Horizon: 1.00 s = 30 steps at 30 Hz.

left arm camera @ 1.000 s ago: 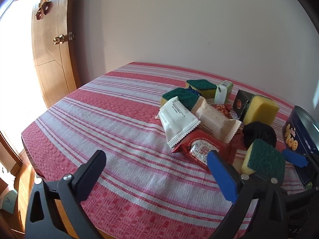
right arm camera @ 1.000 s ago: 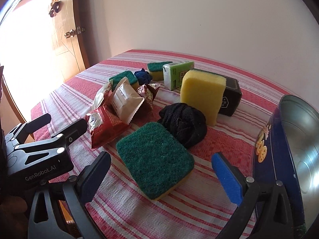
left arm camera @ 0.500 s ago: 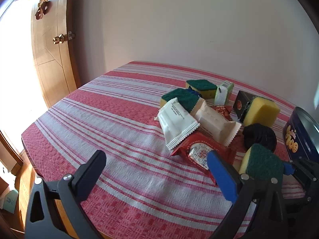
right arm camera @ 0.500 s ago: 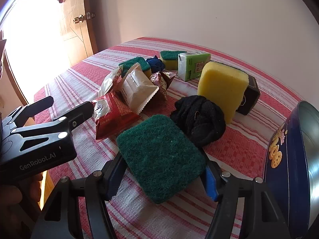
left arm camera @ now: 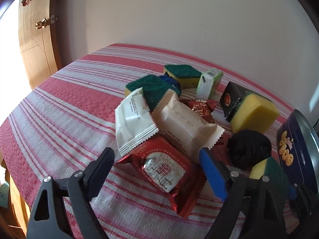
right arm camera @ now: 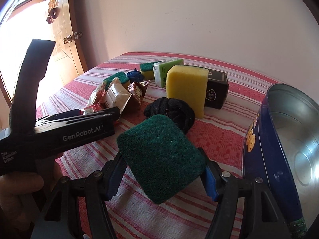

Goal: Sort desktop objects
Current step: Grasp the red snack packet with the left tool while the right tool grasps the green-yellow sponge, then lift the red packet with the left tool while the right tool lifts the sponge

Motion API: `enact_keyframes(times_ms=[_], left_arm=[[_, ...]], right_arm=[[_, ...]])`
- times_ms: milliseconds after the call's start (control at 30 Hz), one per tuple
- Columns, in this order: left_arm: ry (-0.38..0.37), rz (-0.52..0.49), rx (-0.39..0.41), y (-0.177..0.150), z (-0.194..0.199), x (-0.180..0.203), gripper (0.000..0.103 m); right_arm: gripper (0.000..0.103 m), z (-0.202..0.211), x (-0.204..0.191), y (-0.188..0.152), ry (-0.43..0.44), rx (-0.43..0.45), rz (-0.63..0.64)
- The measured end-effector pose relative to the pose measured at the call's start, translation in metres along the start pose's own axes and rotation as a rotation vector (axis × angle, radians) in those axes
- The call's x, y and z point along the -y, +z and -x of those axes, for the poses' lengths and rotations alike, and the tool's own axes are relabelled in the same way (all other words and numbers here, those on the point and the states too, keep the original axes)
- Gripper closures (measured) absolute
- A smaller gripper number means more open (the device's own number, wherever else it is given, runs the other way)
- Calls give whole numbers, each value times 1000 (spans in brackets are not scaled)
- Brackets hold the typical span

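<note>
Lifting: the right gripper (right arm camera: 162, 176) now has its fingers pressed against both sides of the green-topped sponge (right arm camera: 159, 157), which a second ago lay flat on the striped cloth (right arm camera: 217, 139) between wide-open fingers; it now sits tilted and raised off the cloth.
Meaning for the task: the pick looks done, and my guess is that the sponge goes next into the blue tin (right arm camera: 287, 159) just to its right.
Left gripper (left arm camera: 155, 171): spread wide, holding nothing, and nearer the pile than a second ago, with the red snack packet (left arm camera: 165, 169) between its fingers but not clamped.
Likely next pick: that packet, judging by where the fingers stand.
Sponge feel: coarse green scouring pad on top, soft yellow foam under it, seen from the left wrist view; it should squash a little under the grip.
Tin: round, blue printed wall, bare shiny metal inside, nothing visible in it.
Packets: two pale sealed packets (left arm camera: 179, 123) with zigzag edges lean on the red foil one; all smooth and crinkly.
Black bundle (right arm camera: 171, 113): soft knitted cloth rolled into a ball, just beyond the held sponge.
Yellow sponge (right arm camera: 186, 87): thick foam block on edge, leaning on a black box (right arm camera: 216, 89).
Far items: two more green-topped sponges (left arm camera: 182, 75), a green carton (left arm camera: 208, 82), a blue bundle (right arm camera: 135, 75).
Cloth: woven, red and white stripes.
</note>
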<state>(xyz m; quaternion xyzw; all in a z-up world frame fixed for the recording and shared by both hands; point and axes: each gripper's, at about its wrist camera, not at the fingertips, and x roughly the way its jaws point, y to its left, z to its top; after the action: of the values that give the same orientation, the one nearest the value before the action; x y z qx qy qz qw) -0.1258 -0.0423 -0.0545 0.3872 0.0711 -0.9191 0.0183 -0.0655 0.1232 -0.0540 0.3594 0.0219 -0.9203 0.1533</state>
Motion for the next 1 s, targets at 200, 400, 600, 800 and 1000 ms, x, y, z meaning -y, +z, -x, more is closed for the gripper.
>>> enact_keyframes(times_ms=[200,400,600,800,1000], left_arm=[[16,-10,-23,0,-4,3,16],[-37,-10,14,-7,3,-6,35],[-126,70,59,-13,11,-23,51],[-123,53,67,-16,15,-22,52],[-141,48,97,-17,16,-22,53]], right_arm=[[33,7,2,-5,17,6,-9],[33,12,6,-7,36,3,-31],[33,10,1,-3,26,2,-18],[33,4,-2,0,17,-1,-16],[33,7,-4,-2,10,24,-4]])
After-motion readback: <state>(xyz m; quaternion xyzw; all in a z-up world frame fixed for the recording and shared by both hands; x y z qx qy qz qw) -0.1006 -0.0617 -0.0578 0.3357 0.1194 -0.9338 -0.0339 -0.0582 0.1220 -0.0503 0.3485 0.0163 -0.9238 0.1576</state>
